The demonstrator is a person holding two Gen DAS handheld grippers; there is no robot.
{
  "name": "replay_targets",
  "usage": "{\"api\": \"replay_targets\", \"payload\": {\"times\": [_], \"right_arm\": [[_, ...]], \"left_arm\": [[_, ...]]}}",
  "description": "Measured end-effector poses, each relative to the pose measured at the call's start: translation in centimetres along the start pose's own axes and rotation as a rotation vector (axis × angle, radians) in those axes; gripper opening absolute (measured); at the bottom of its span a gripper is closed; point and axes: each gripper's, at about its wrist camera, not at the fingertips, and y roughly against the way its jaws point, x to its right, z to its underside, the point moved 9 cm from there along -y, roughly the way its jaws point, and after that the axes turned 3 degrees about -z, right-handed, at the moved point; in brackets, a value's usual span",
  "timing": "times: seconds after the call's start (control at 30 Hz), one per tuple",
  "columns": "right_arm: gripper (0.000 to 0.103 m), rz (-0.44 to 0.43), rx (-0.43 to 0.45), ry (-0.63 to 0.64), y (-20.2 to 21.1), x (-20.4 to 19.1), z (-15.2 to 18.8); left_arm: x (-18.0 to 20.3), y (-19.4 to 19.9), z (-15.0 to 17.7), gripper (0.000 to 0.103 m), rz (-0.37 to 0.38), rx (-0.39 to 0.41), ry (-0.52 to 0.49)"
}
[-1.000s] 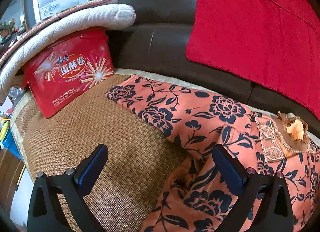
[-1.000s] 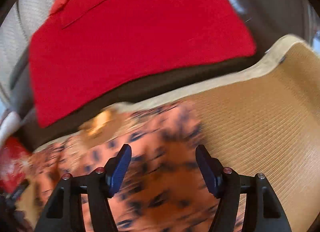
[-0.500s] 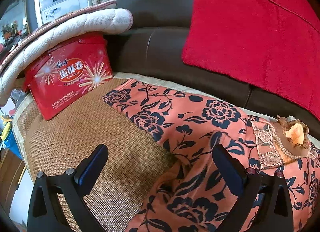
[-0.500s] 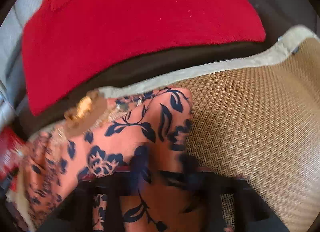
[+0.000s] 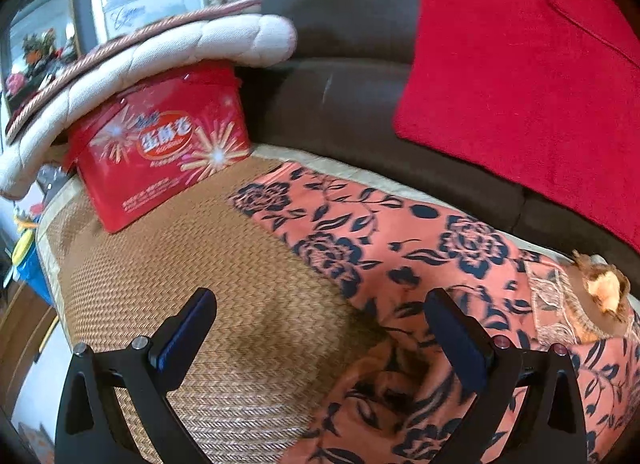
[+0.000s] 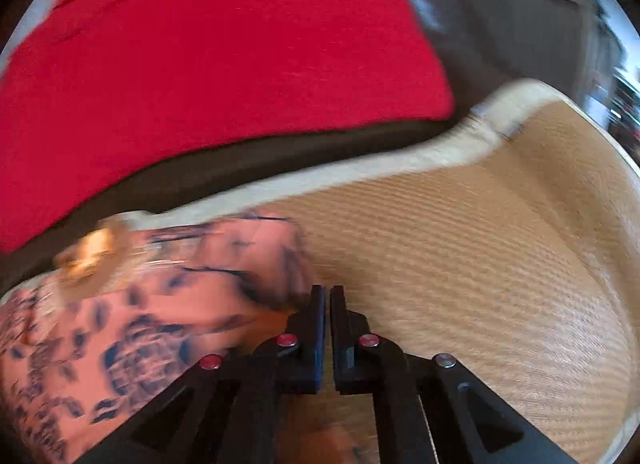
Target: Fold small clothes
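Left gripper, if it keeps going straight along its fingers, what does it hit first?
Probably the woven mat on the sofa seat, just beside the edge of the floral garment. The left gripper is open and angled down at bare weave; the garment lies under its right finger. Depth is unclear.

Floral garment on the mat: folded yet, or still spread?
Spread. The floral garment lies flat, one sleeve stretched across the woven mat, neckline exposed; no layers stacked.
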Motion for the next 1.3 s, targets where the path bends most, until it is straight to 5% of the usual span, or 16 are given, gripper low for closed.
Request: {"api": "replay_targets", "payload": {"times": [0.13,0.3,0.5,0.77,1.0,1.3], "right_arm": [[0.003,-0.039,0.044,-0.101,1.5,2.1,-1.2],[0.007,-0.46,0.056,-0.017,5.6,-7.7,-1.0],[0.007,-0.659,-0.137,0.142,5.6,-18.5,6.0],[0.007,-0.67,-0.225,0.327,5.8,-23.8,11.8],[0.005,-0.676,-0.237,0.32,4.8,-23.7,12.3],[0.005,-0.68,-0.233,0.336,4.8,-24.2,12.4]], "left_arm": [[-2.8,-1.3,-0.5,0.103,-0.034,-0.034,0.072],[-6.8,-2.5,-1.2,0.103,-0.072,-0.058,0.176],[-10.7,-4.5,-1.1,0.103,-0.047,-0.122,0.29],[-10.3,-7.0,-1.7,0.101,0.165,-0.171,0.387],[-6.6,-9.3,-2.1,0.071,0.356,-0.238,0.411],[-5.6,-11.9,-2.0,0.071,0.52,-0.344,0.582]]}}
